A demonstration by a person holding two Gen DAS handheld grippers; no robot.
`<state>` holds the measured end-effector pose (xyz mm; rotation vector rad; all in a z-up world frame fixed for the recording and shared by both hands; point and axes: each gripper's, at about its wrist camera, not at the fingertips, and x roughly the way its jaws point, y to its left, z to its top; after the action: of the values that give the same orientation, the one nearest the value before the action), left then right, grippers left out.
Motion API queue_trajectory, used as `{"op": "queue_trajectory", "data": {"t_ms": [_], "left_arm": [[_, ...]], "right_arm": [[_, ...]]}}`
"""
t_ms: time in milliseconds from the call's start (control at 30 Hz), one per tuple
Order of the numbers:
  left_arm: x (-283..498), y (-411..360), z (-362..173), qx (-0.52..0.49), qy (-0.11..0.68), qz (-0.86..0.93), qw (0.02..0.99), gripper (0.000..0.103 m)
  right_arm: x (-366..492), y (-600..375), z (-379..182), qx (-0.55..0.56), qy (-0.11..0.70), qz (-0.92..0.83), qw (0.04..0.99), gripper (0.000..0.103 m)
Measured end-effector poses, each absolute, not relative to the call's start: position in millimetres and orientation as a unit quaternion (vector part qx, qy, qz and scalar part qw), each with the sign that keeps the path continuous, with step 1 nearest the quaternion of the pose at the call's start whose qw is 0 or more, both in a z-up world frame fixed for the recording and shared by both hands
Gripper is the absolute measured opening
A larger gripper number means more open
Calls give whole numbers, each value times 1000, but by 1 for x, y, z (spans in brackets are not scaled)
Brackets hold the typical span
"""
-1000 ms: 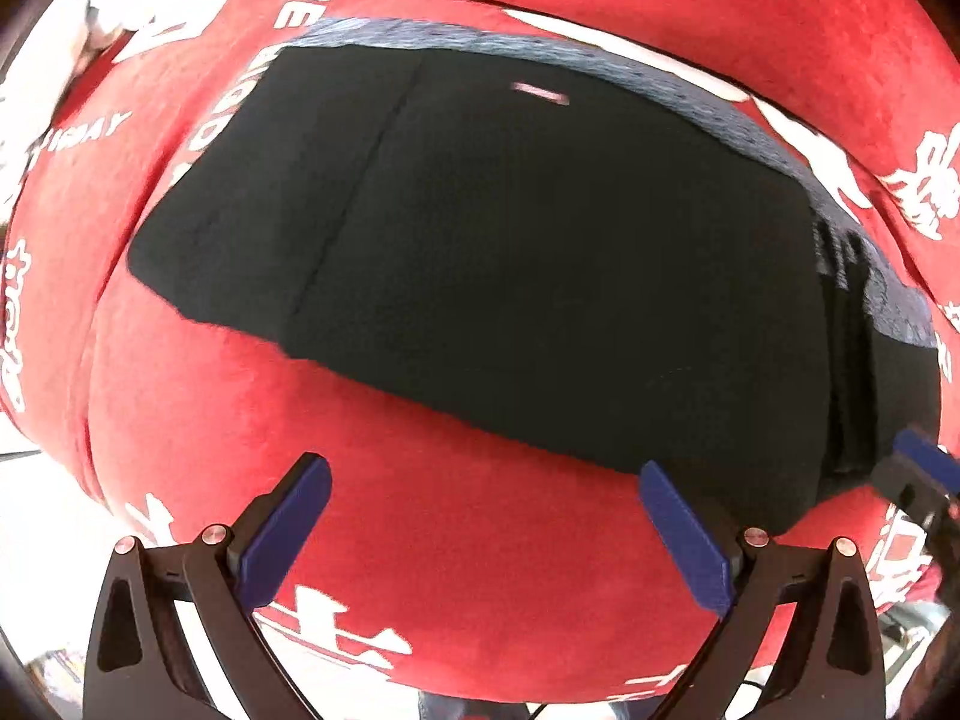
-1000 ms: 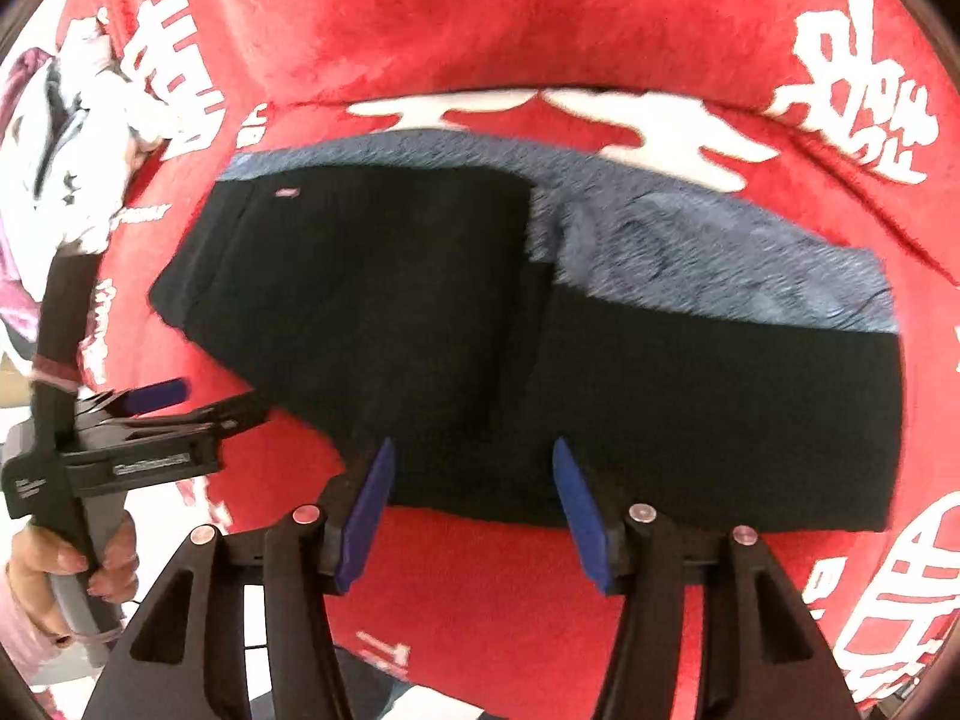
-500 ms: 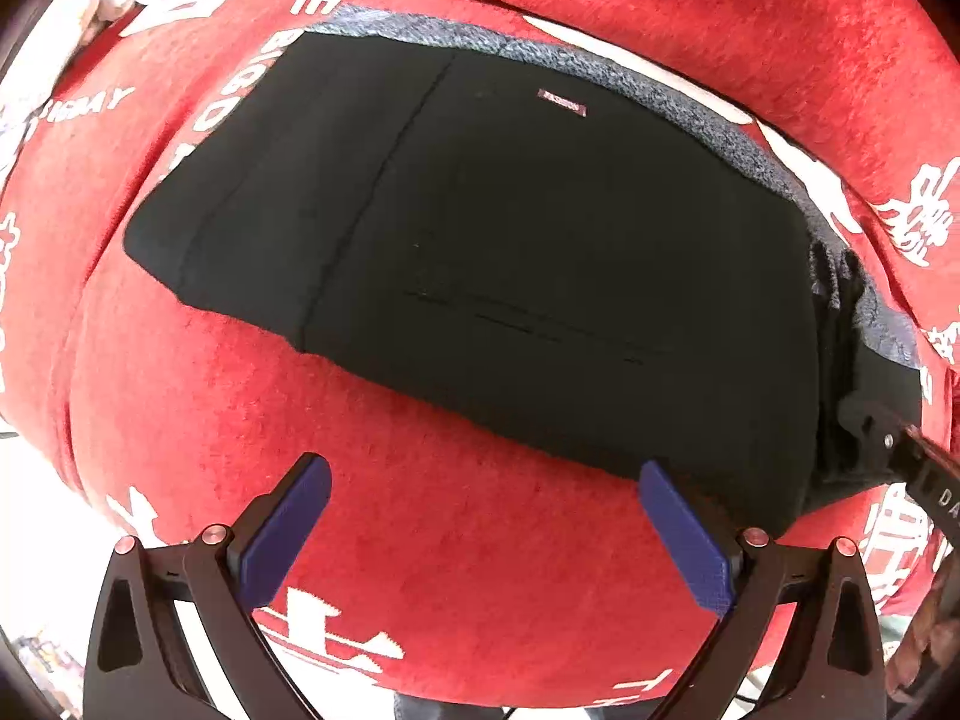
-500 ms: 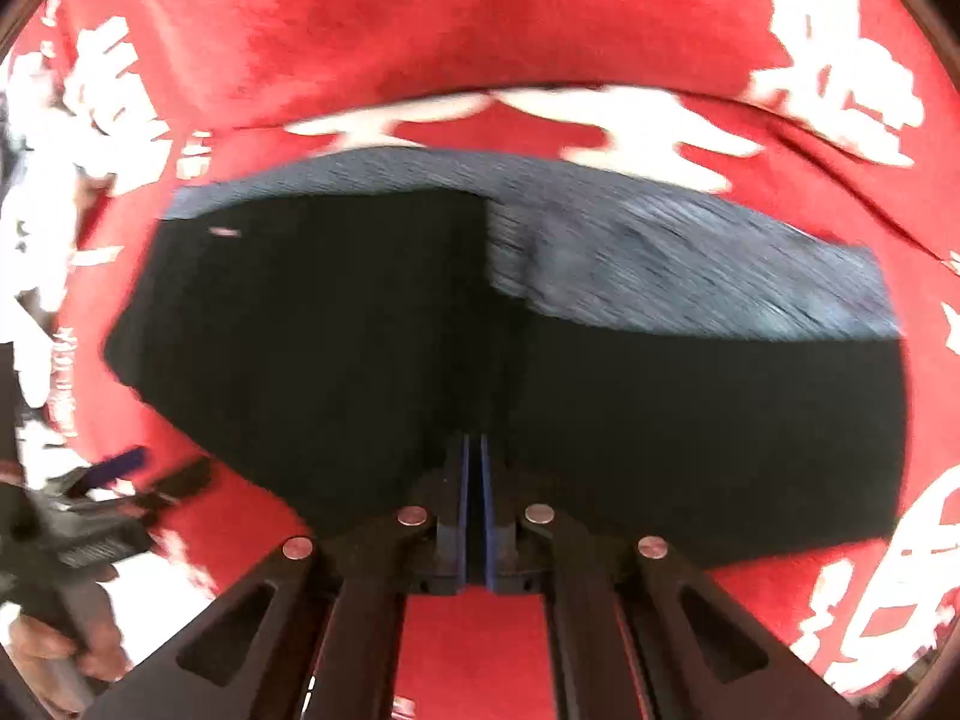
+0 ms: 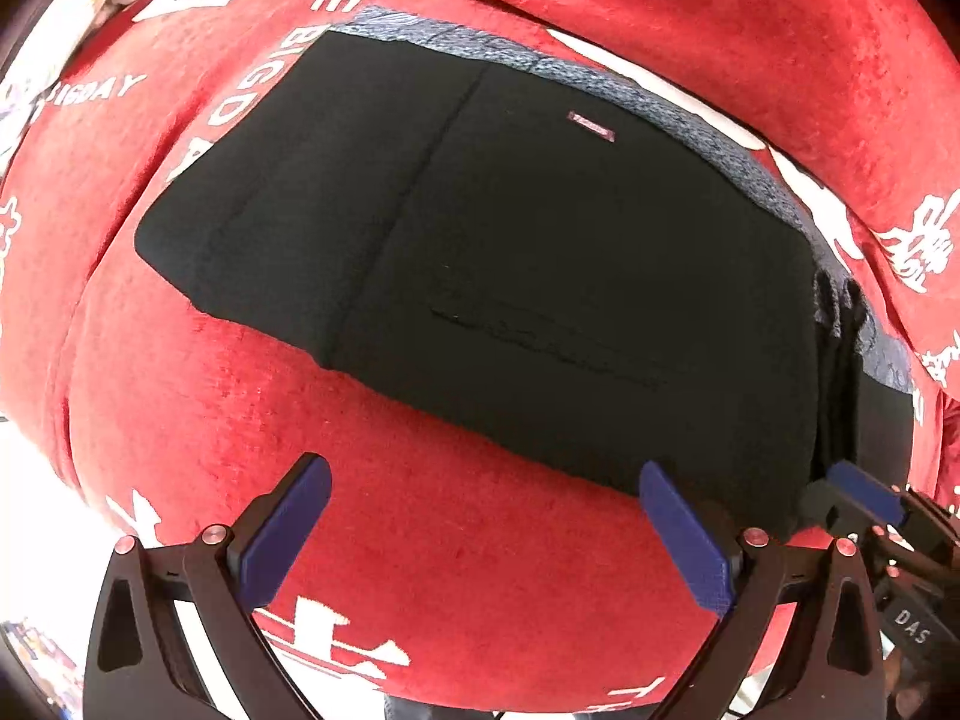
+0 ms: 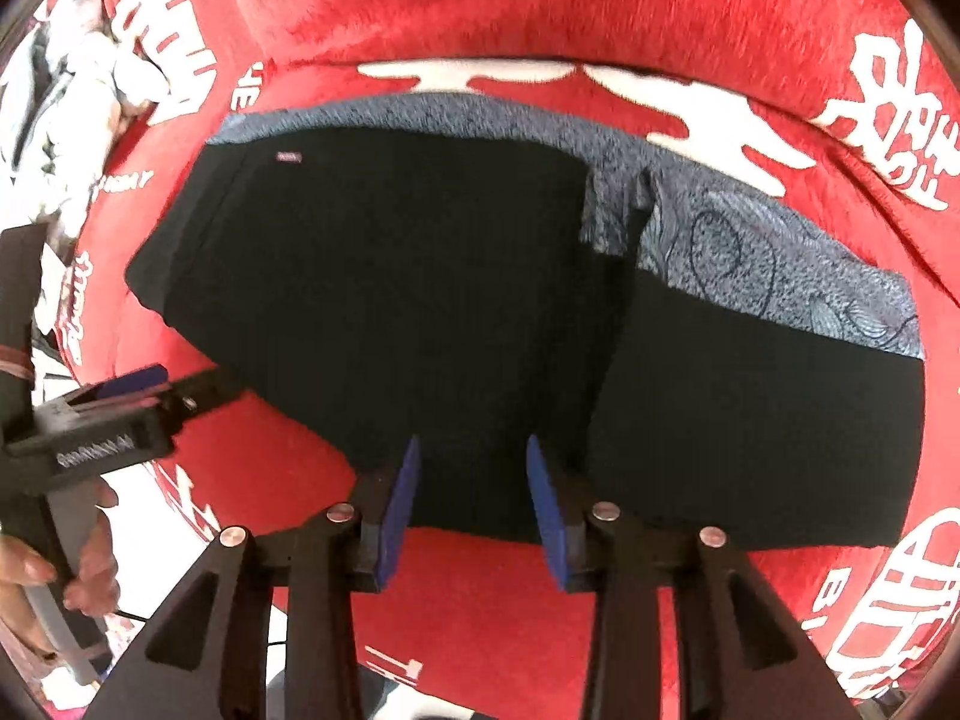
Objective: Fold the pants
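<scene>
The black pants (image 5: pixel 528 276) lie folded flat on a red plush cloth (image 5: pixel 420 546) printed with white lettering, filling the middle of both wrist views. A grey-blue patterned fabric strip (image 6: pixel 750 246) shows along their upper edge, widest toward the upper right of the right wrist frame, and a small pink label (image 5: pixel 591 126) sits near that edge.

The left hand-held gripper (image 5: pixel 486 531) hangs at the bottom of its own frame with its blue pads spread wide and nothing between them: the left pad is over bare red cloth, the right pad at the lower hem of the pants. In the right wrist view the same tool (image 6: pixel 138 396) enters from the left edge, held by a hand (image 6: pixel 66 564), with its tip at the lower left border of the pants.

The right hand-held gripper (image 6: pixel 474 504) sits at the bottom centre of its frame, its jaws opening. The lower edge of the pants lies between the two blue pads, beside a vertical fold line, and the pads do not press on it. Its tip also shows at the lower right of the left wrist frame (image 5: pixel 864 498), at the pants' right-hand corner.

A bundle of white cloth (image 6: pixel 72 96) lies at the upper left edge of the right wrist frame.
</scene>
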<state>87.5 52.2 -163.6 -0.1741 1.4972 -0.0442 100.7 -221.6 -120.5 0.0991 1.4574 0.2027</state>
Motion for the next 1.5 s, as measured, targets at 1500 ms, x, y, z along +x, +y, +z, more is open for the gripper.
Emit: {"op": "queue_trajectory", "data": {"t_ms": [1500], "left_arm": [[114, 143, -175, -380, 560, -74, 732, 103]], "right_arm": [[98, -190, -154, 28, 676, 103, 729, 67]]}}
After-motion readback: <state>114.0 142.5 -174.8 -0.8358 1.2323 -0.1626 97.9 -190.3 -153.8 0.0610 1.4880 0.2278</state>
